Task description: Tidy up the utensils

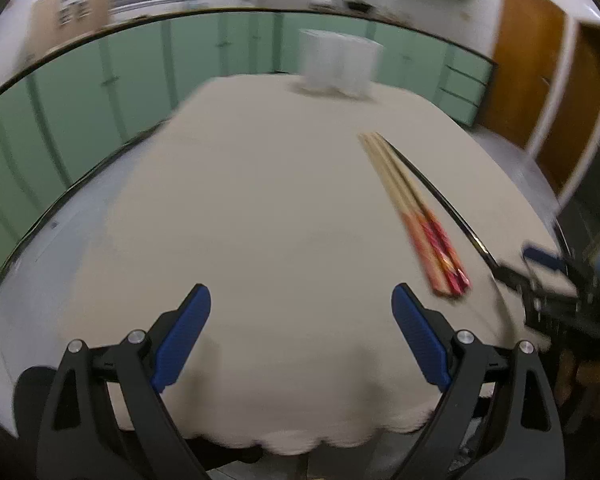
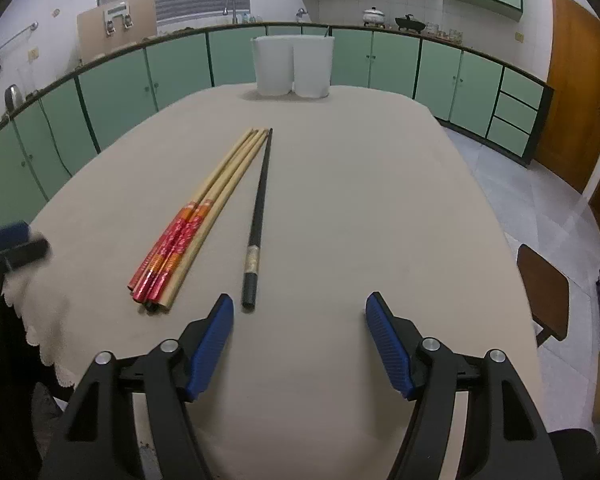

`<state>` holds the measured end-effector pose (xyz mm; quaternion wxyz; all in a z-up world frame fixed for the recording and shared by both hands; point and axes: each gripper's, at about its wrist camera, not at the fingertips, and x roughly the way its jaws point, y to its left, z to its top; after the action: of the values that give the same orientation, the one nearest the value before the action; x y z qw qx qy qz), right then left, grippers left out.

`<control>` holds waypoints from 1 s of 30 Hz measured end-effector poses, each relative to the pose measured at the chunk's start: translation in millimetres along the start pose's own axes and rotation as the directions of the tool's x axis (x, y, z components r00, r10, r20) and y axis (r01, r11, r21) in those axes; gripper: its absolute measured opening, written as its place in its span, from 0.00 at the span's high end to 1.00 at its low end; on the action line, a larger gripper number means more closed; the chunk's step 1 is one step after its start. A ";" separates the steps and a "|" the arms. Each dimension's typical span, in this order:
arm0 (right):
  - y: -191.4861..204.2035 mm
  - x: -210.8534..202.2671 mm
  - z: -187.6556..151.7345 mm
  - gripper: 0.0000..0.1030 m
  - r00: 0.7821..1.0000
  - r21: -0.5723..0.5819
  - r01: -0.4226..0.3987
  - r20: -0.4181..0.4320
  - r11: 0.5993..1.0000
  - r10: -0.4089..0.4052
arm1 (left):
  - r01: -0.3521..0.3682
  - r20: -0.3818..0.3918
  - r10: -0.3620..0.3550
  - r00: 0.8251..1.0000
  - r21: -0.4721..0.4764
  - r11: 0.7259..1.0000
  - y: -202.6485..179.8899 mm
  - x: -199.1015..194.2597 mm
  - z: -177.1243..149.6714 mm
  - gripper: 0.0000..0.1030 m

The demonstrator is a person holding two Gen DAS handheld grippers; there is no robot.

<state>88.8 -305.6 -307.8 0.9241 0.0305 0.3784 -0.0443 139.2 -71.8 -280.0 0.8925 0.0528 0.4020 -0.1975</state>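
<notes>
Beige cloth (image 2: pixel 340 208) covers your bench, and your left gripper (image 1: pixel 300 336) hangs over its near edge, jaws apart with nothing between them. Wooden chopsticks (image 2: pixel 204 208) with red wrapped ends lie bundled left of centre, a black chopstick (image 2: pixel 258 216) just beside them on the right. Your right gripper (image 2: pixel 300 344) sits nearest the black one, jaws apart and empty. Two white cups (image 2: pixel 292 66) stand touching at the far edge.
</notes>
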 end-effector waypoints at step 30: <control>10.3 14.0 4.9 0.51 0.999 -0.077 -0.046 0.009 0.996 0.047 | 0.023 -0.022 -0.021 1.000 0.102 0.995 -41.1 44.6 3.7 0.51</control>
<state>103.2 -296.5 -313.8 0.9274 0.0038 0.3740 -0.0083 152.3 -124.3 -307.8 0.8821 0.0961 0.4015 -0.2270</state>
